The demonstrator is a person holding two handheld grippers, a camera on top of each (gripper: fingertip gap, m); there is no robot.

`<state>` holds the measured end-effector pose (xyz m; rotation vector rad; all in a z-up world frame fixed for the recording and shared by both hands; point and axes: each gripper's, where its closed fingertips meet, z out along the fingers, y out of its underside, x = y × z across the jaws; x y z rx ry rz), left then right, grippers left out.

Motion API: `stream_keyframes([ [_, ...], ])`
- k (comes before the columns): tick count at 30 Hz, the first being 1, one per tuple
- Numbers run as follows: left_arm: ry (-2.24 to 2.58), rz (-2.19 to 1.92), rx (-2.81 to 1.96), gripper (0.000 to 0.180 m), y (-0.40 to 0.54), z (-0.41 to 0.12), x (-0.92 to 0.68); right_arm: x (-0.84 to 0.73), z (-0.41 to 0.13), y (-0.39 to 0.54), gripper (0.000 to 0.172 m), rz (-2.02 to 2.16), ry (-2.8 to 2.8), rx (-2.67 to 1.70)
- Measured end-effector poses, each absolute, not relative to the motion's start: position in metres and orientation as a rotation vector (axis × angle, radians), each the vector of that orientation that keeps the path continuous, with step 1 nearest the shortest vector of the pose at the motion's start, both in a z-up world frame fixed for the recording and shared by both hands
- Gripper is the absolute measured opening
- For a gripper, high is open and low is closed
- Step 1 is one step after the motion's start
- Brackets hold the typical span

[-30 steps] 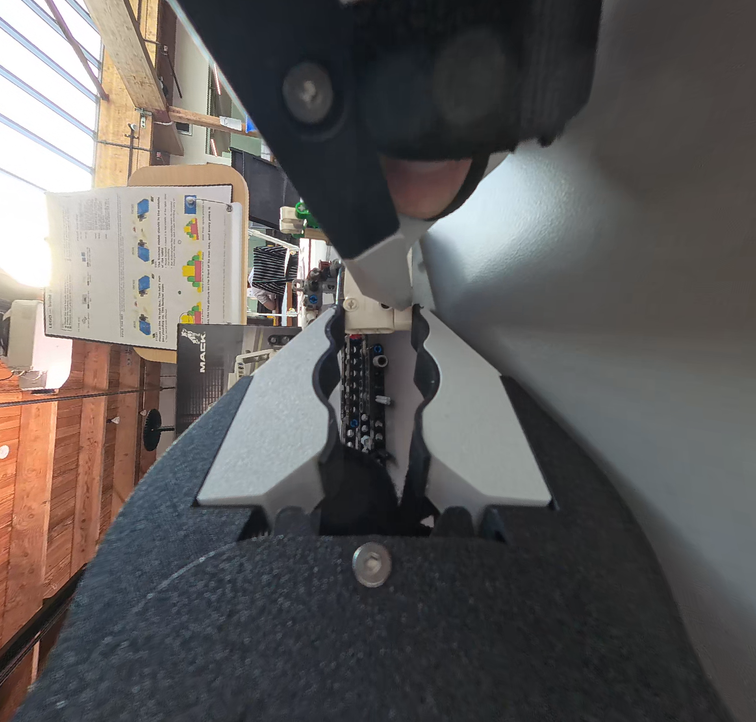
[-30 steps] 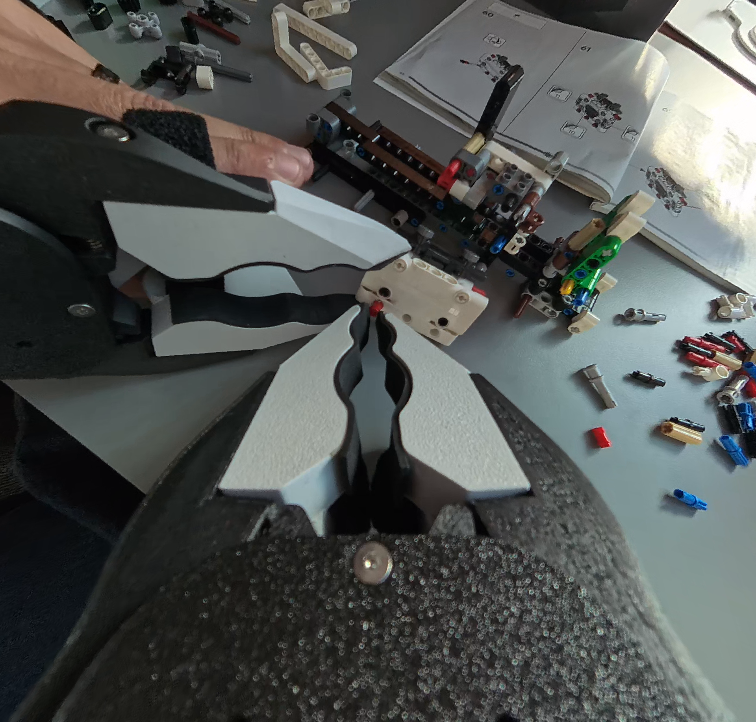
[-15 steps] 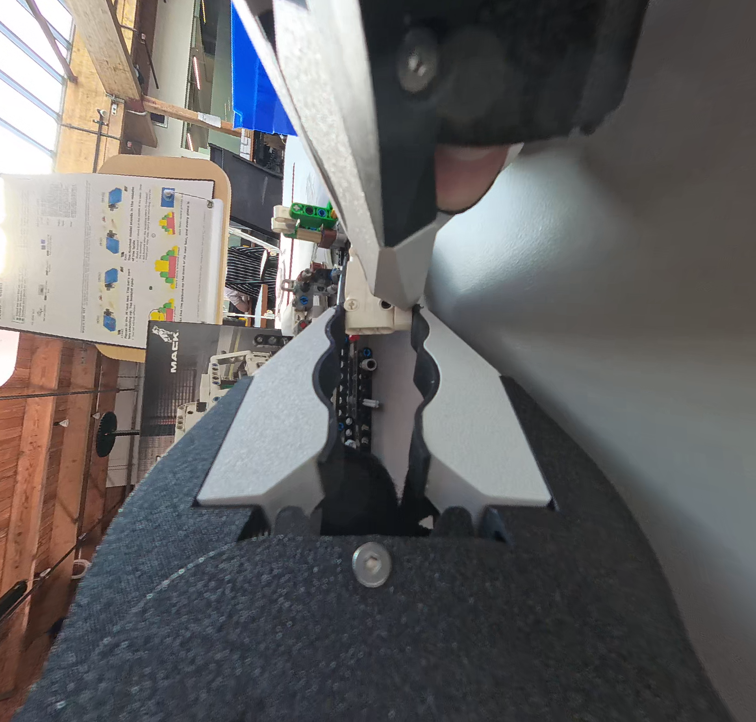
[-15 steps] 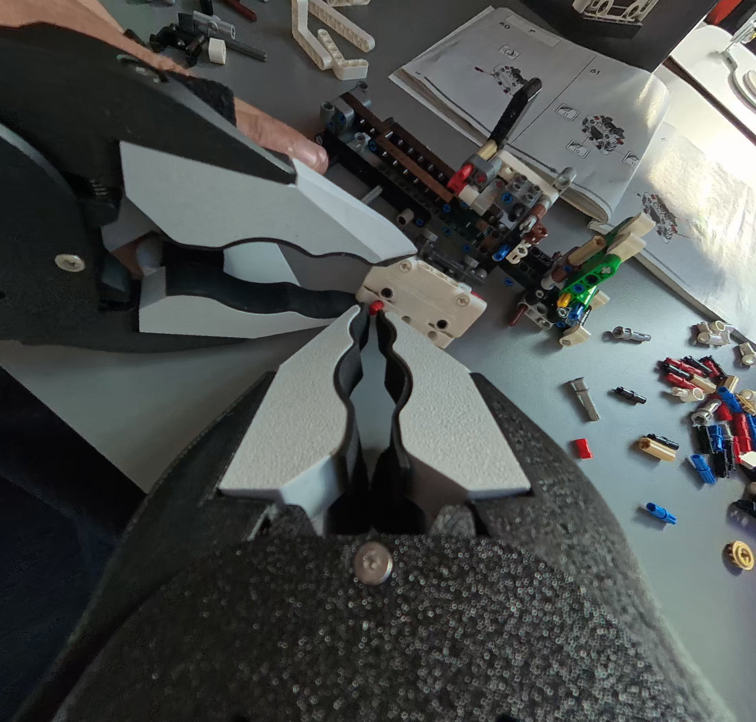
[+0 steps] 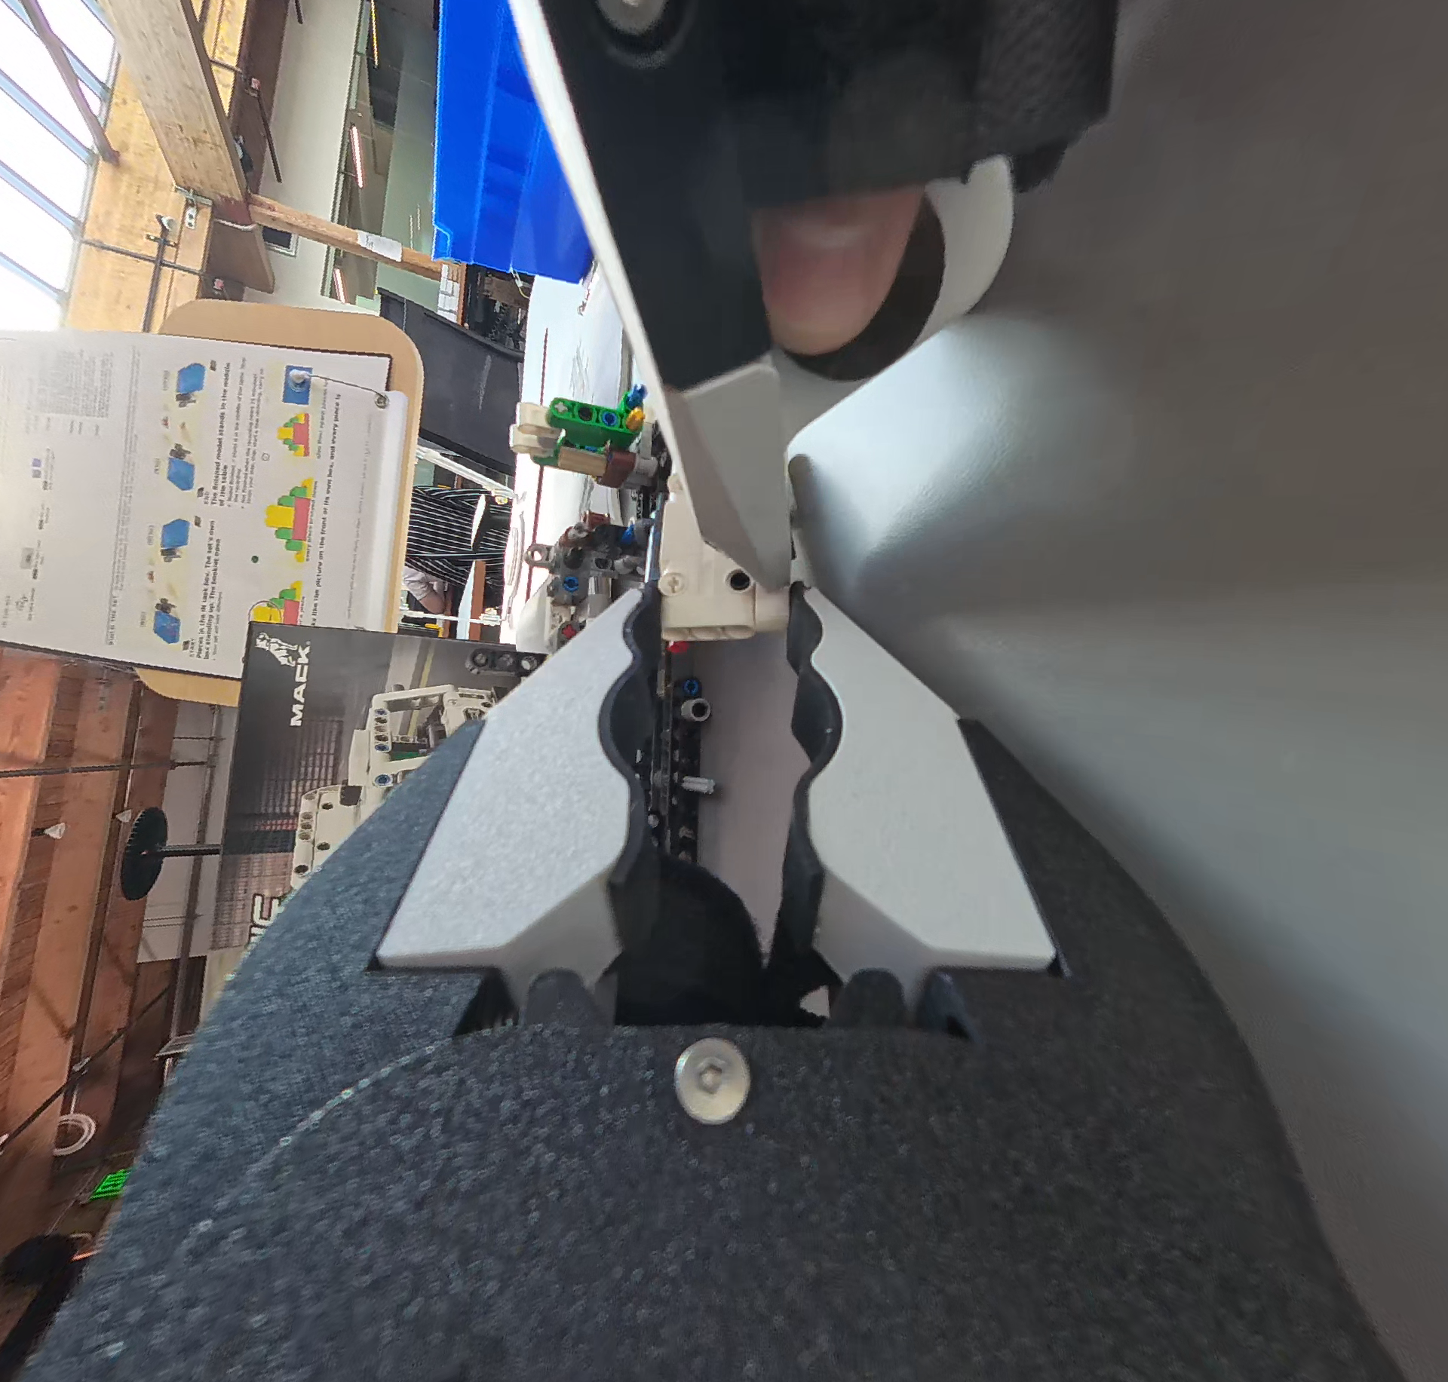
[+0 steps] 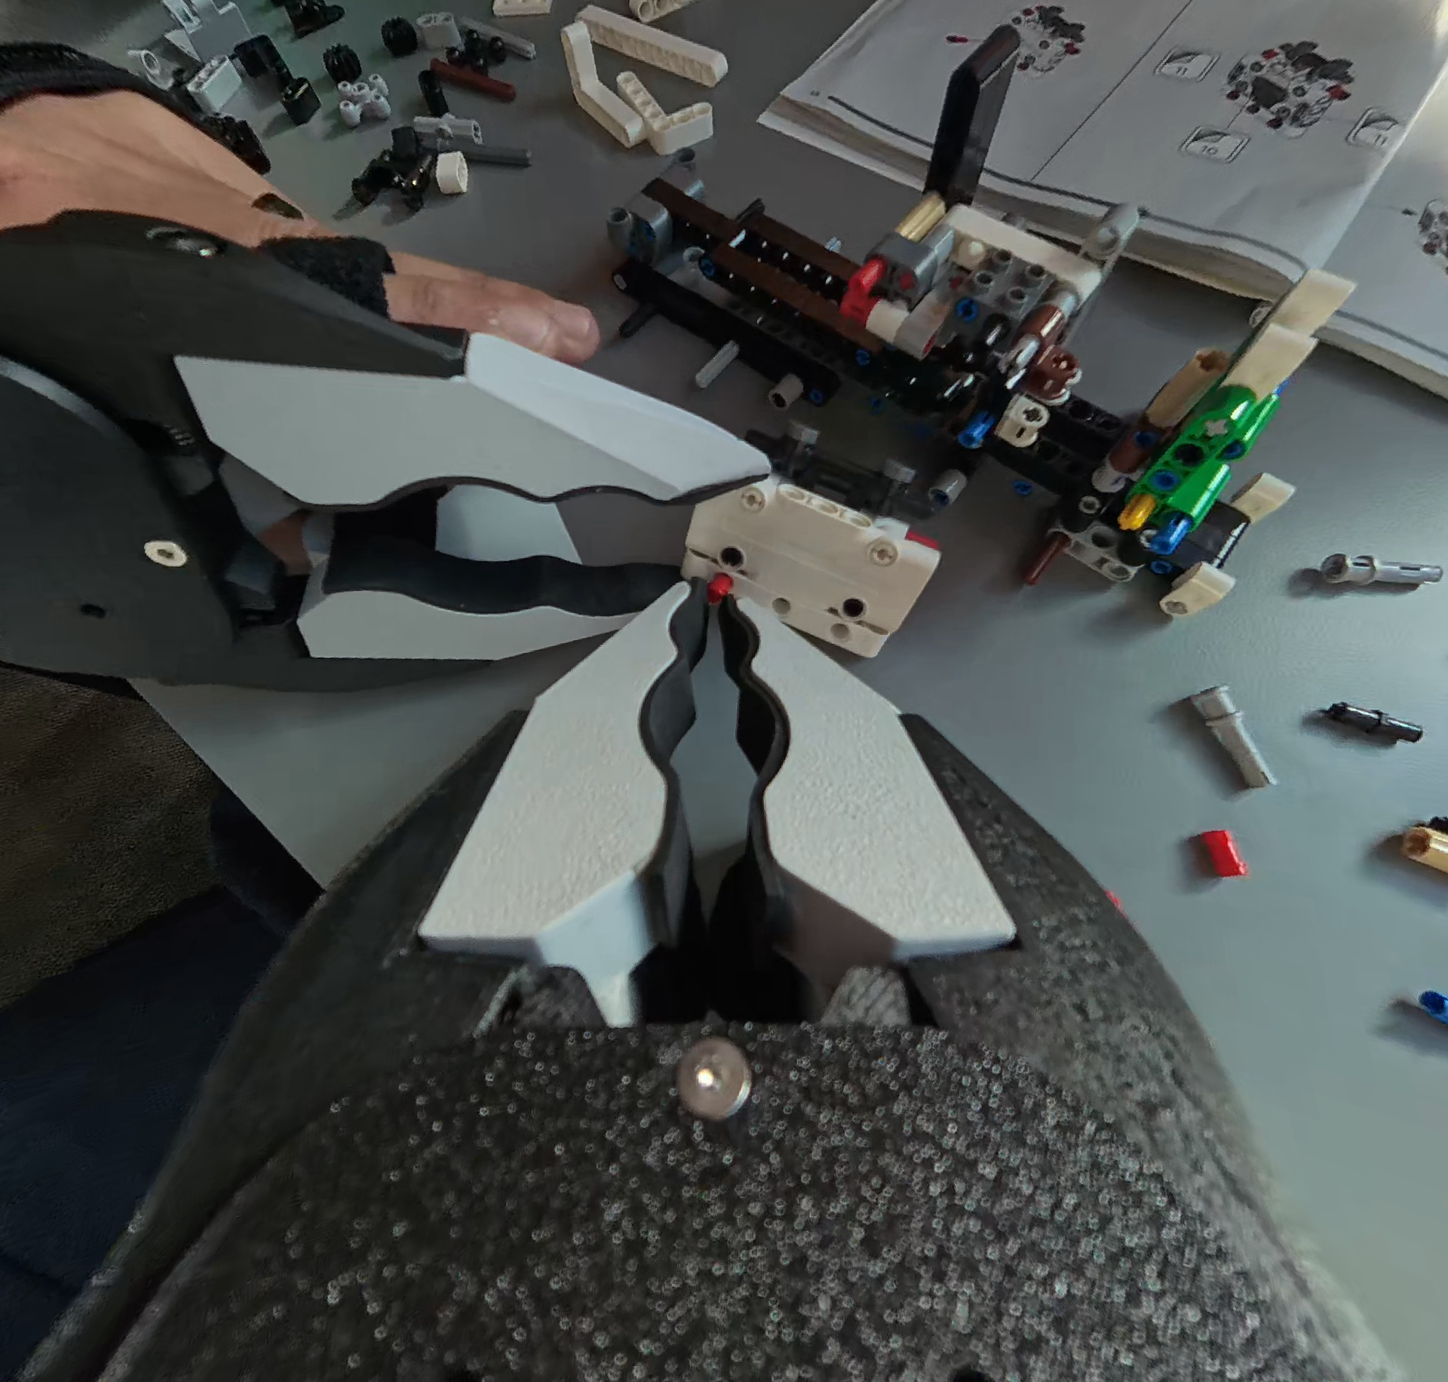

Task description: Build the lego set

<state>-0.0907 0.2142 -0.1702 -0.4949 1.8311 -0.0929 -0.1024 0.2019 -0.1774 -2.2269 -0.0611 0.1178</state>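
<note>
Booklet [image 6: 1175, 91] behind model [image 6: 901, 302] — table [image 6: 1058, 718]

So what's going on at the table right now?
A person works two handheld grippers over a grey table strewn with building-toy parts. The left gripper clamps a white block by one end. The right gripper pinches a small red pin at the block's side. A half-built model and open instruction booklet lie behind.

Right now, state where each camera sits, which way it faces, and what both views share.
Left wrist view: on the left gripper, rolled sideways, looking along the grey table; fingers clamp the white block.
Right wrist view: on the right gripper, looking down at the table; fingertips pinch a red pin; a hand shows.
Shared: white block, each other's gripper, green-and-black model.
</note>
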Motion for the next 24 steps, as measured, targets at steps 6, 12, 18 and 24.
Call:
stream_keyframes([
  [6, 1.828, -0.086, -0.490, 0.030, 0.214, -0.170, -0.091, -0.102, -0.178, 0.203, 0.001, 0.150, -0.030, -2.221],
  [12, 1.825, -0.078, -0.486, 0.030, 0.214, -0.169, -0.090, -0.102, -0.178, 0.204, 0.001, 0.126, -0.036, -2.224],
  [18, 1.844, -0.131, -0.521, 0.030, 0.215, -0.171, -0.091, -0.106, -0.169, 0.199, 0.010, 0.123, -0.138, -2.161],
  [24, 1.843, -0.445, -0.644, 0.030, 0.208, -0.150, -0.099, -0.105, -0.132, 0.181, 0.019, -0.061, -0.397, -1.925],
])
